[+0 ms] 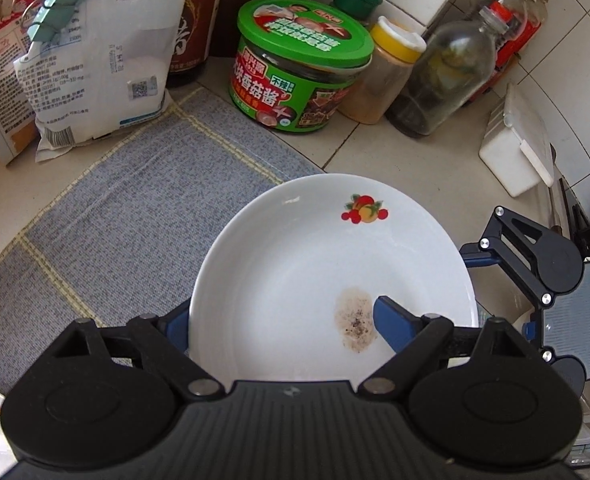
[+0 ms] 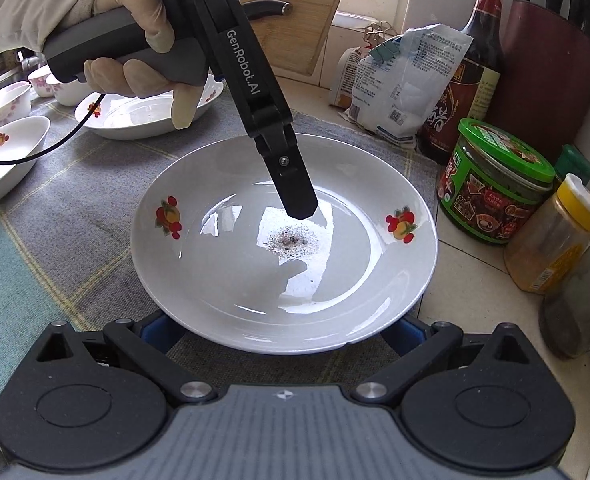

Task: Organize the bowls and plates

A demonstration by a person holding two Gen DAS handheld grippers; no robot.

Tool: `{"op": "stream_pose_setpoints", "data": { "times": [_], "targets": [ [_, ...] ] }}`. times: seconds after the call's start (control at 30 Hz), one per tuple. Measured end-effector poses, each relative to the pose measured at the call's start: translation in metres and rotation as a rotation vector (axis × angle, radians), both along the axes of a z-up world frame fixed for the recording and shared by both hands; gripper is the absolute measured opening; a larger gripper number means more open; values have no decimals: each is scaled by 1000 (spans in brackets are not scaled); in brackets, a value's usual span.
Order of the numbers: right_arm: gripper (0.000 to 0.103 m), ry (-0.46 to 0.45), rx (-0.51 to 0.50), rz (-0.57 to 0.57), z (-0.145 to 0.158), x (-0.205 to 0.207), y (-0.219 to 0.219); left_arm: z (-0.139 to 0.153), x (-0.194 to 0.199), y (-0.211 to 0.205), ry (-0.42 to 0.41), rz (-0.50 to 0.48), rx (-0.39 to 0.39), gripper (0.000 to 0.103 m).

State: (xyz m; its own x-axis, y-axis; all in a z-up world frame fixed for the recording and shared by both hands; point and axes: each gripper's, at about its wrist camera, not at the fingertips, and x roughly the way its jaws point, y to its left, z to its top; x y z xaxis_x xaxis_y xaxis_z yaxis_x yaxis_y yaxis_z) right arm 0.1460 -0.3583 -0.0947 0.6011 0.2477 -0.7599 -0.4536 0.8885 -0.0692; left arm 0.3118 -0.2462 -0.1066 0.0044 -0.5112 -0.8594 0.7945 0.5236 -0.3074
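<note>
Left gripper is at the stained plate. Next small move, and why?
Probably close the left gripper on the rim of the plate. One finger sits inside by the stain, the other outside the rim; whether they pinch is unclear. The right gripper is open, tips hidden under the opposite rim, so a firm grip seems needed first.

White dishes, fruit prints, lots of green

We've got a white plate (image 2: 231, 280) with red-and-orange fruit prints and a brown speckled stain, sitting on a grey-blue mat (image 2: 67, 240) with pale yellow stripes. Behind it, a green jar (image 2: 491, 188), a yellow-capped spice bottle (image 2: 559, 236), and small white bowls (image 2: 5, 104) with pink flowers.
</note>
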Motion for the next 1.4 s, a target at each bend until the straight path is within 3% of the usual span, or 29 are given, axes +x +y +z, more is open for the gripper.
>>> {"op": "stream_pose_setpoints", "data": {
  "times": [0.53, 0.87, 1.27, 1.4],
  "targets": [
    [103, 27, 26, -32, -1, 0, -3, -3, -3, 1, -20, -12, -6, 90],
    [103, 19, 75, -126, 11, -20, 0, 21, -21, 24, -136, 15, -21, 91],
    [103, -81, 144, -324, 37, -62, 26, 62, -100, 92, -359, 153, -127, 95],
    [103, -84, 175, -367, 38, -67, 31, 63, -133, 116, -378, 215, -155, 96]
  ]
}}
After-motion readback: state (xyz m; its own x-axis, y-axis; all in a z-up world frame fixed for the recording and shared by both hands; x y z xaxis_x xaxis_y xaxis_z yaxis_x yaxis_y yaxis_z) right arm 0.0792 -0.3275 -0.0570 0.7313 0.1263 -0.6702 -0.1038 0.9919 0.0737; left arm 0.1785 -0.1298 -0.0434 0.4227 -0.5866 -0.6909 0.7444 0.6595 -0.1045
